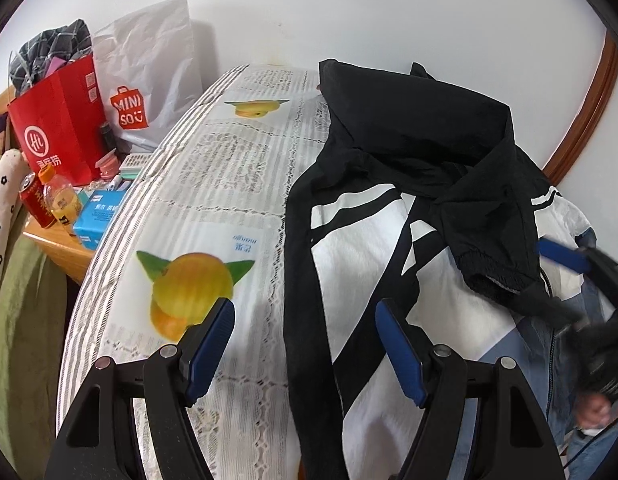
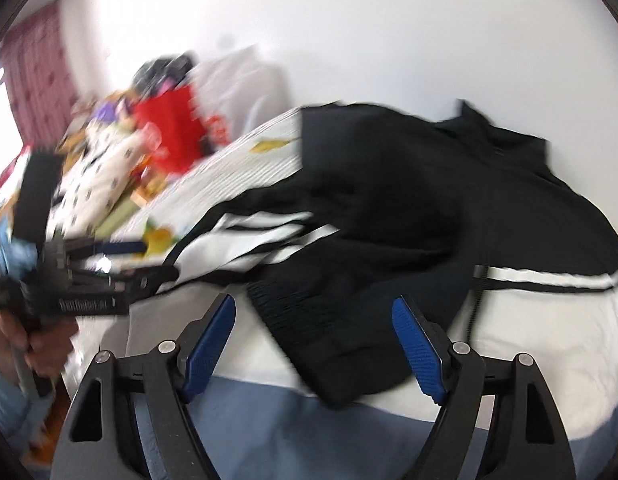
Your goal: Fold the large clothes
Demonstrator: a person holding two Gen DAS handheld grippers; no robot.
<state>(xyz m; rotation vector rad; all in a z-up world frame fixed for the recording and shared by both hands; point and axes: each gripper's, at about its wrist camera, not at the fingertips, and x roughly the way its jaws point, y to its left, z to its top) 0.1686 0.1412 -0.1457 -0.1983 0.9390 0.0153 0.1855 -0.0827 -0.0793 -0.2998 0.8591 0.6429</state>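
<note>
A large black, white and grey-blue jacket [image 1: 373, 240] lies spread on the cloth-covered table [image 1: 213, 168]. One black sleeve is folded across its front, with the ribbed cuff [image 1: 497, 276] near the front edge. My left gripper [image 1: 304, 308] hangs open over the jacket's long black left edge, its blue pads clear of the cloth. In the blurred right wrist view my right gripper [image 2: 315, 304] stands open just above the sleeve cuff [image 2: 309, 320], nothing pinched. The left gripper [image 2: 149, 260] shows there at the left, held by a hand. The right gripper [image 1: 565, 256] shows blurred at the jacket's right side.
A low wooden side table to the left holds a red paper bag [image 1: 61, 120], a white shopping bag [image 1: 149, 80], a can and bottle [image 1: 49, 204] and a blue box [image 1: 97, 216]. A white wall is behind. A curved wooden frame [image 1: 581, 112] stands at the right.
</note>
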